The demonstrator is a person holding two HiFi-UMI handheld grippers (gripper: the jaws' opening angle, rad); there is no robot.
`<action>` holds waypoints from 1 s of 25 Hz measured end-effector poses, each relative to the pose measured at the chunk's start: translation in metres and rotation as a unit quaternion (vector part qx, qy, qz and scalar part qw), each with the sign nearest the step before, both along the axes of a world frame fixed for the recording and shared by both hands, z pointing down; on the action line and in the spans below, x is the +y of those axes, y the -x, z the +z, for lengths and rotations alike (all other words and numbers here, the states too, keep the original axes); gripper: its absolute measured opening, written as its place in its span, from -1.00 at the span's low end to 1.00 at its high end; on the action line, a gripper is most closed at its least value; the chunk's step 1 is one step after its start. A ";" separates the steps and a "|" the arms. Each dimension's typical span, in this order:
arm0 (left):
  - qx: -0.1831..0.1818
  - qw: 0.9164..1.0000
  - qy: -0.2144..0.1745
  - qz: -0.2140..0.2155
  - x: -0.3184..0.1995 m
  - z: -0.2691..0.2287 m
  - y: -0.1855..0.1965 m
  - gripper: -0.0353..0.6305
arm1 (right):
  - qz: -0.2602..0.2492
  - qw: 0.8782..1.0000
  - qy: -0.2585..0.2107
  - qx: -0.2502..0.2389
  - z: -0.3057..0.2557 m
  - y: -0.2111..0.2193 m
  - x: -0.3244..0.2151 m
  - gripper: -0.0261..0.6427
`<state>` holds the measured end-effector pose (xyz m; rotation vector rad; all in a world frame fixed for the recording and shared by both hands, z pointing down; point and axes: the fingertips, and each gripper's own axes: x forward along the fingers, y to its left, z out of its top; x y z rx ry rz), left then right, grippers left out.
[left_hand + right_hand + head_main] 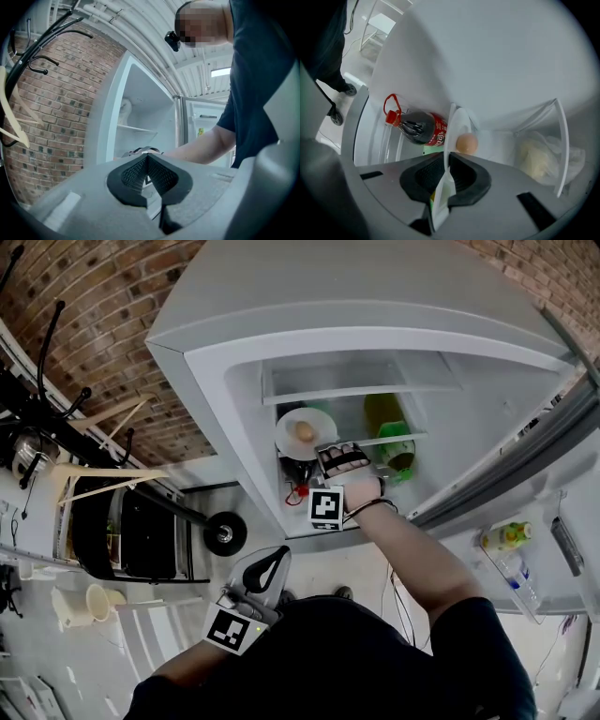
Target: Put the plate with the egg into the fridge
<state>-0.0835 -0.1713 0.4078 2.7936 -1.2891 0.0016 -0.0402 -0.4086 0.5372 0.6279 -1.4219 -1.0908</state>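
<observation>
No text is legible. The bottle (416, 129) in the fridge (487, 56) carries a red label (438, 133) with white characters that I cannot read. The 2 marker cubes (325, 507) show black-and-white square patterns only, without letters or numerals.

The fridge's glass shelf (412, 436) carries a white plate (284, 439) holding an egg (305, 431). Right of the plate stands a green bottle (382, 416); below the plate, a dark red-capped bottle (299, 471) sits lower in the fridge.
</observation>
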 end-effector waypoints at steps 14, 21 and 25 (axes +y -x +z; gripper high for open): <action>0.008 1.000 -0.004 -0.004 0.007 -0.003 0.003 -0.90 | 0.011 0.996 0.091 -0.016 0.001 0.000 0.004 -0.70; 0.006 1.000 -0.005 -0.005 0.011 -0.004 0.007 -0.90 | 0.024 0.994 0.104 -0.029 0.001 -0.001 0.011 -0.60; 0.004 1.000 -0.007 -0.002 0.014 -0.005 0.007 -0.90 | 0.029 0.995 0.091 -0.035 0.002 -0.007 0.015 -0.49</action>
